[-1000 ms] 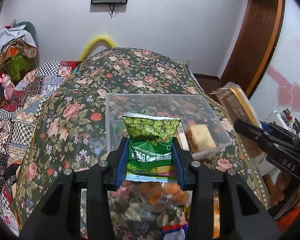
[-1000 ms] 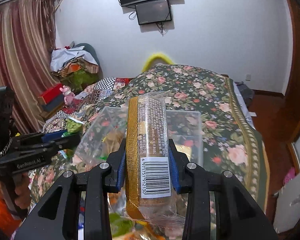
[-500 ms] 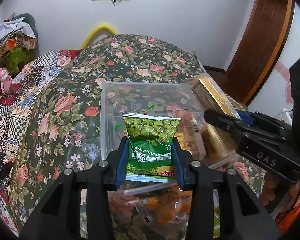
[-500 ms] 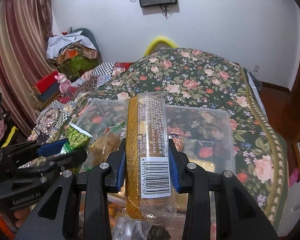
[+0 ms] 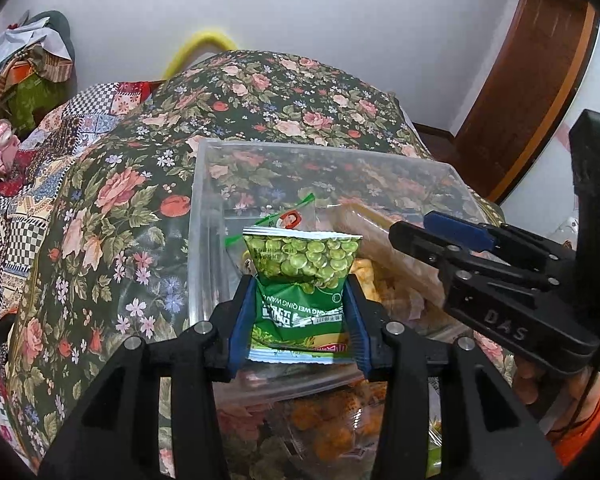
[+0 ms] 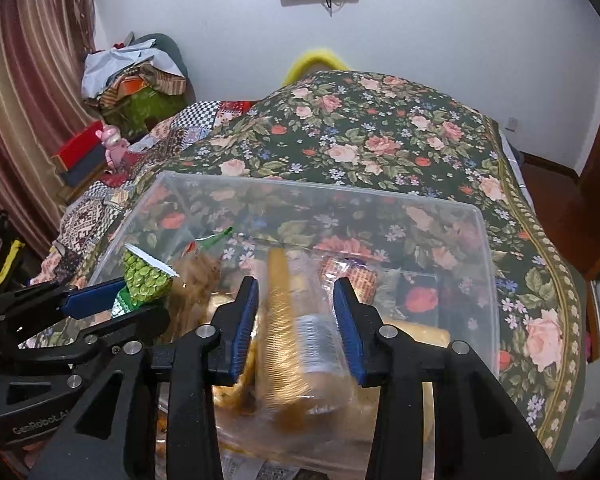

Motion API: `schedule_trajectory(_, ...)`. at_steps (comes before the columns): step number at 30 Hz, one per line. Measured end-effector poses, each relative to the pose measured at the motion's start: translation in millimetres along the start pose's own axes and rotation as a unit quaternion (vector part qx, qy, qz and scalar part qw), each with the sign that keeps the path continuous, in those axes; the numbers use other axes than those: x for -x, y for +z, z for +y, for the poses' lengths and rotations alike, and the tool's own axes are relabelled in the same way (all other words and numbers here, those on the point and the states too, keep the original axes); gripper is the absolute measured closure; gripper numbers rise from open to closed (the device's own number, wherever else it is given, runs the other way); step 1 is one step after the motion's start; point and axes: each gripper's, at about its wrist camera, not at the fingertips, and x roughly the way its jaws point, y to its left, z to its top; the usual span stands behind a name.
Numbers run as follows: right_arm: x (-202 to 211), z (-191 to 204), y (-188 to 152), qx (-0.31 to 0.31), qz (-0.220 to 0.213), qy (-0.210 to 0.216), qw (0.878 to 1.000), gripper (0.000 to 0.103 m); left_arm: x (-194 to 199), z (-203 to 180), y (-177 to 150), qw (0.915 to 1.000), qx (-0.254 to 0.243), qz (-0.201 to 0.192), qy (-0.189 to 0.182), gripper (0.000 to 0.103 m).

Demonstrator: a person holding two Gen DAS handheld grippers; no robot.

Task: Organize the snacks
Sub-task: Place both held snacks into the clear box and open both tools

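Your right tool [image 6: 296, 316] stands apart over the blurred, seemingly released biscuit pack [image 6: 300, 332] in the bin [image 6: 320, 192]; your left tool [image 5: 300, 312], clamping the pea bag [image 5: 300, 280] at 9 o'clock, should drop it next.

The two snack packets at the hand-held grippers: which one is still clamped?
The green pea packet, pinched by the left hand-held gripper. The gold-edged biscuit packet lies blurred between the right hand-held gripper's open fingers.

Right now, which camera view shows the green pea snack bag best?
The left wrist view. The green pea bag sits in the centre, facing the camera, held between the left gripper fingers, with its print readable. The right wrist view shows it only at the left edge, from the side, partly hidden.
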Motion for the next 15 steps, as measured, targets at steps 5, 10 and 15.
schedule_trajectory(5, 19, 2, 0, 0.008, -0.011, -0.003, 1.000, 0.057, 15, 1, -1, 0.9999, 0.010, -0.008, -0.010, 0.056)
schedule_trajectory(10, 54, 4, -5, 0.016, -0.036, -0.003, 0.999, 0.056, 47, -3, -4, 0.9993, 0.005, -0.034, -0.014, 0.047)
schedule_trajectory(15, 89, 3, -16, 0.018, -0.061, -0.006, 0.998, 0.048, 82, -12, -10, 0.9984, -0.014, -0.054, -0.002, 0.039)
